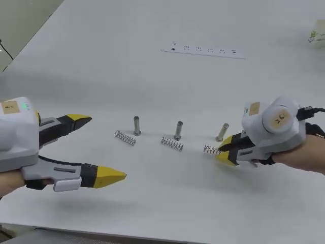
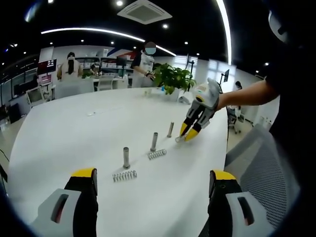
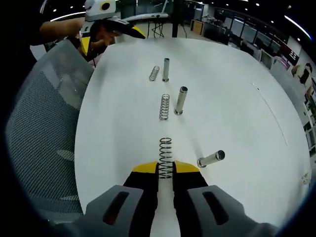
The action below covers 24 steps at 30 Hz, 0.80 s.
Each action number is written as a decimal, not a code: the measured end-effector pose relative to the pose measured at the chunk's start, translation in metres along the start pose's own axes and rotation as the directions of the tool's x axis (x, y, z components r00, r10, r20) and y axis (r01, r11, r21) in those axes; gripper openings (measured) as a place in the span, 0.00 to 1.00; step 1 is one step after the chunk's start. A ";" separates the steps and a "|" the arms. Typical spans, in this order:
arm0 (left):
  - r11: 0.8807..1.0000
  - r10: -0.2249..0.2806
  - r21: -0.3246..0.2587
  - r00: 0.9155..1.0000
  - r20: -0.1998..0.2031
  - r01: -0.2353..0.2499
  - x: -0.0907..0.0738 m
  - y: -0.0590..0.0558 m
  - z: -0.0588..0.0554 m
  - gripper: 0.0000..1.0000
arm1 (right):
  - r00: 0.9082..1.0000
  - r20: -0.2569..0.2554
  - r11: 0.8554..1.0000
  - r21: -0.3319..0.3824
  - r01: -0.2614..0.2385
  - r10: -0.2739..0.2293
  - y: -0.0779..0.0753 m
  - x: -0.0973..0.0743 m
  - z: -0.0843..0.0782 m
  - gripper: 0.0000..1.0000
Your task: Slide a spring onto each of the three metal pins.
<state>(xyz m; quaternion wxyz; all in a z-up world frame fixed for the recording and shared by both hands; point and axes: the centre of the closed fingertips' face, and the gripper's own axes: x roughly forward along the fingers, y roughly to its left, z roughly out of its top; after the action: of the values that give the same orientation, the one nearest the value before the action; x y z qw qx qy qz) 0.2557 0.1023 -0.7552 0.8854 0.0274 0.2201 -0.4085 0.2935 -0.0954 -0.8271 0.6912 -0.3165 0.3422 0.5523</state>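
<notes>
Presently the right gripper [image 3: 165, 172] clamps one spring [image 3: 165, 150] end-on between its fingertips, presumably for threading onto the pin [image 3: 211, 158] beside them; left gripper [image 2: 153, 175] spread, empty.

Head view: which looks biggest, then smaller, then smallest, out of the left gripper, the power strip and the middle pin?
1. left gripper
2. power strip
3. middle pin
The gripper is nearest the camera and the strip farthest, so this ranks only how big they look, not their real sizes.
</notes>
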 end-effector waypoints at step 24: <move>0.954 -0.283 0.090 0.959 -0.032 0.285 0.057 -0.067 0.016 0.58 | 0.997 0.016 0.988 -0.137 -0.069 0.072 0.042 -0.027 0.036 0.08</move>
<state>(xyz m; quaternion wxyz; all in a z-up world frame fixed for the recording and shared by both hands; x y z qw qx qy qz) 0.2448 0.0139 -0.7558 0.8133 0.0408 0.2107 -0.5409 0.2531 -0.0727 -0.7871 0.6516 -0.3449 0.3071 0.6018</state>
